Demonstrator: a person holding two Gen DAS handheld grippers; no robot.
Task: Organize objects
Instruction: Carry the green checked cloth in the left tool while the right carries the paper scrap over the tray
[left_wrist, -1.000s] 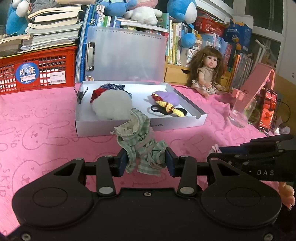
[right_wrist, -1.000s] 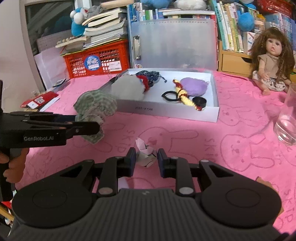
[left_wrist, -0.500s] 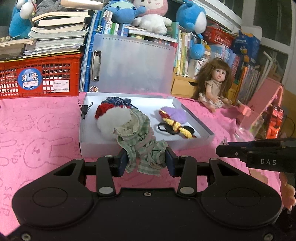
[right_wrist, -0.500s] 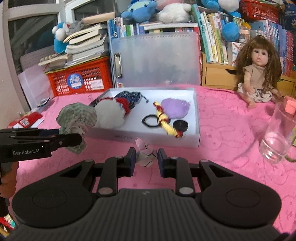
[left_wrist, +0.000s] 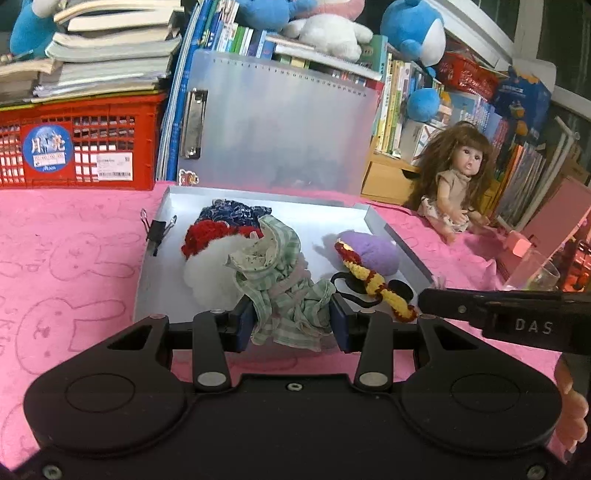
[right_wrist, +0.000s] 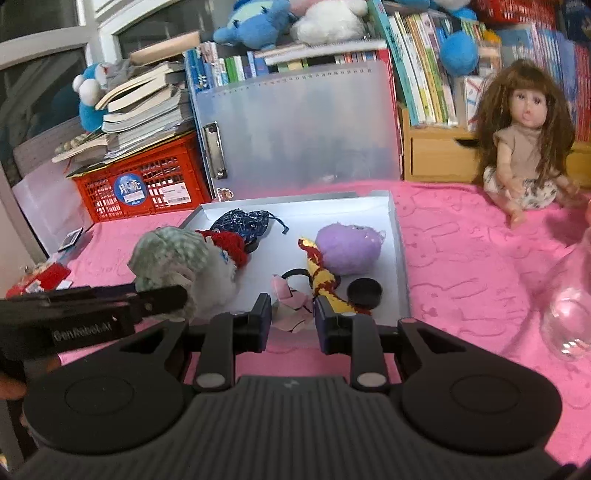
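Observation:
My left gripper (left_wrist: 291, 321) is shut on a crumpled green checked cloth (left_wrist: 280, 280) and holds it over the front edge of a white shallow box (left_wrist: 155, 280). The cloth also shows in the right wrist view (right_wrist: 166, 254). My right gripper (right_wrist: 291, 319) is shut on a small pink and white folded paper piece (right_wrist: 290, 304) at the front of the box (right_wrist: 400, 266). In the box lie a white fluffy ball with red trim (left_wrist: 207, 266), a dark blue patterned pouch (right_wrist: 243, 223), a purple plush (right_wrist: 349, 249), a red and yellow knitted cord (right_wrist: 321, 277) and a black cap (right_wrist: 364, 291).
A doll (right_wrist: 524, 140) sits at the back right. A clear glass (right_wrist: 570, 314) stands at the right. A red crate (left_wrist: 77, 144) with stacked books and a translucent clipboard (left_wrist: 277, 122) stand behind the box. A black binder clip (left_wrist: 157, 234) sits on the box's left rim.
Both grippers have moved forward to the box with their loads still held. The cloth and the paper piece are now over the box's front edge.

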